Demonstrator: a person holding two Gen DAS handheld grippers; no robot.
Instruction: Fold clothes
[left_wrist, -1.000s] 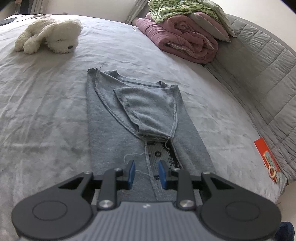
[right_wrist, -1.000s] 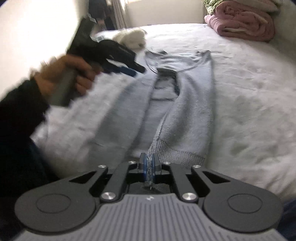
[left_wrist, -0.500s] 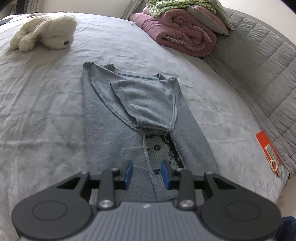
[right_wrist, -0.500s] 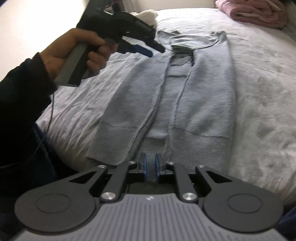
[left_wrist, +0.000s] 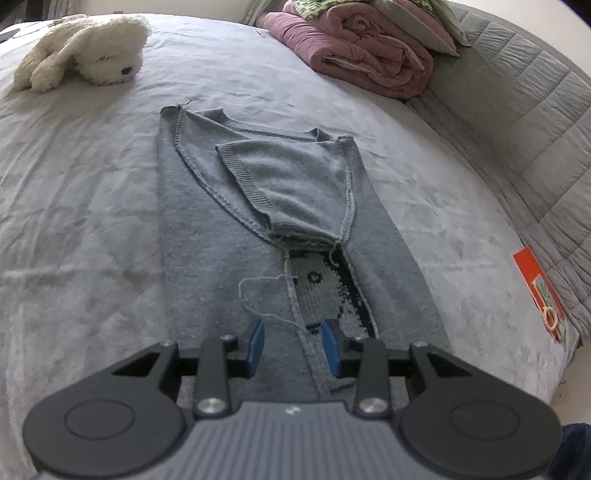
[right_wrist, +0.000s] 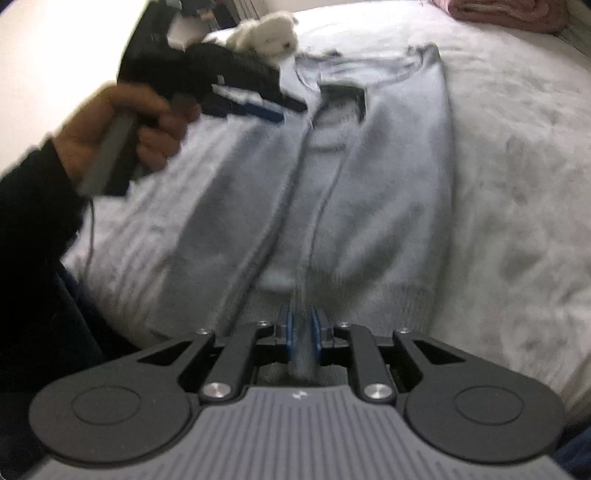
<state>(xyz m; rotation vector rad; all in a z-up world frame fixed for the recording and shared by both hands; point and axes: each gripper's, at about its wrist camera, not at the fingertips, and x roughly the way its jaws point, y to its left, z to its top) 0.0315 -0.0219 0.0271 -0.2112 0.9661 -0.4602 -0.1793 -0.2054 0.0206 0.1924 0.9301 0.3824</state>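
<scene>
A grey knit sweater (left_wrist: 207, 236) lies flat on the bed, both sides folded inward, a sleeve folded over the chest, a knitted pattern showing in the gap. My left gripper (left_wrist: 293, 345) is open and empty, hovering above the sweater's lower middle. It also shows in the right wrist view (right_wrist: 258, 107), held in a hand above the sweater's left side. My right gripper (right_wrist: 302, 334) sits at the sweater's hem (right_wrist: 369, 295) with grey fabric between its nearly closed blue pads. The right wrist view is blurred.
A white plush toy (left_wrist: 85, 51) lies at the far left of the grey bed (left_wrist: 74, 229). Folded pink blankets (left_wrist: 354, 48) are stacked at the far right by the quilted headboard (left_wrist: 517, 110). An orange card (left_wrist: 539, 288) lies near the bed's right edge.
My left gripper has opened wider and drifted forward over the sweater. My right gripper let go of the sweater's edge, moved to the hem, and now has fabric between its pads again.
</scene>
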